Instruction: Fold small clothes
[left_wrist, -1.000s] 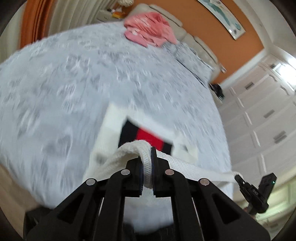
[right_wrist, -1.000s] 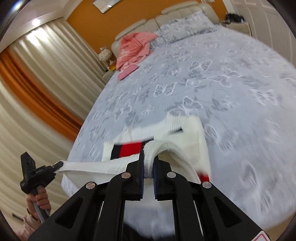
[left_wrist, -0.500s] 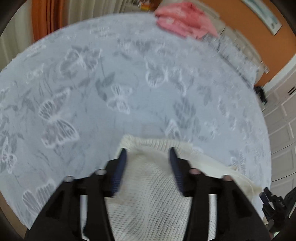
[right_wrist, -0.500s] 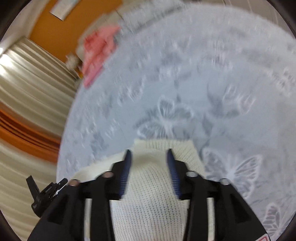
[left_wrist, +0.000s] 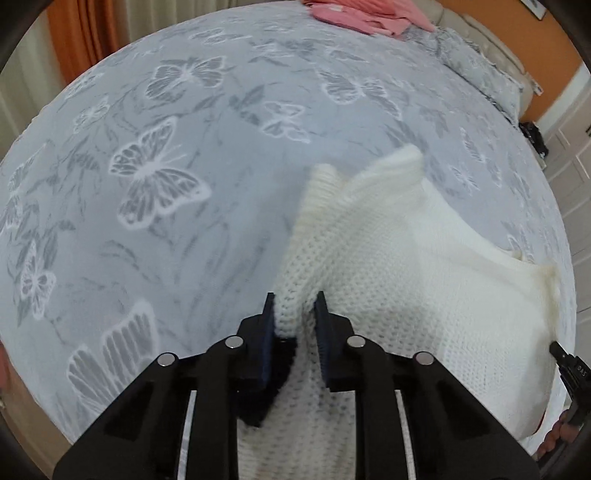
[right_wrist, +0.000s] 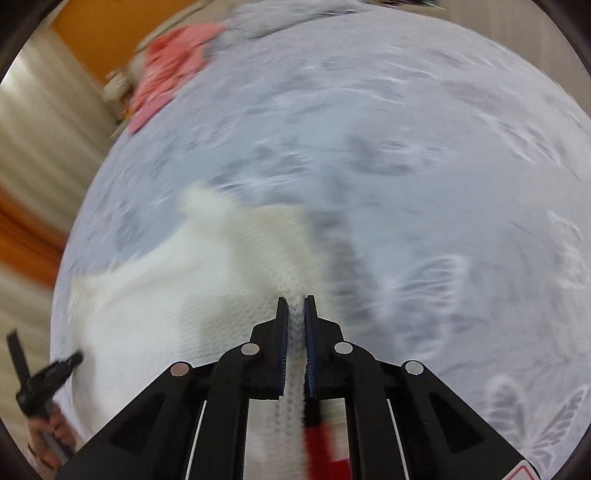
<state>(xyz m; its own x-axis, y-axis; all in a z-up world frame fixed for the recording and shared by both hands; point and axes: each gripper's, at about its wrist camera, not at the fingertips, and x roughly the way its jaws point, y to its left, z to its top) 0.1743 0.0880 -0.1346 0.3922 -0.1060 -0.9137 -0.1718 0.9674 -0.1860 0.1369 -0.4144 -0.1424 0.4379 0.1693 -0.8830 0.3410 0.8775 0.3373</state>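
Both grippers, left (left_wrist: 294, 314) and right (right_wrist: 295, 314), pinch the white sweater's (left_wrist: 406, 266) edge (knit between narrow jaws).

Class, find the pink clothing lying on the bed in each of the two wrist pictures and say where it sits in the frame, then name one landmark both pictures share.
Left wrist view: the pink clothing lies at the top edge, right of centre, partly cut off.
Right wrist view: the pink clothing sits upper left, blurred, at the far end of the bed.
Shared landmark: the white knit garment, pinched in both grippers.

sweater (left_wrist: 406, 258) on bed (left_wrist: 184, 129)
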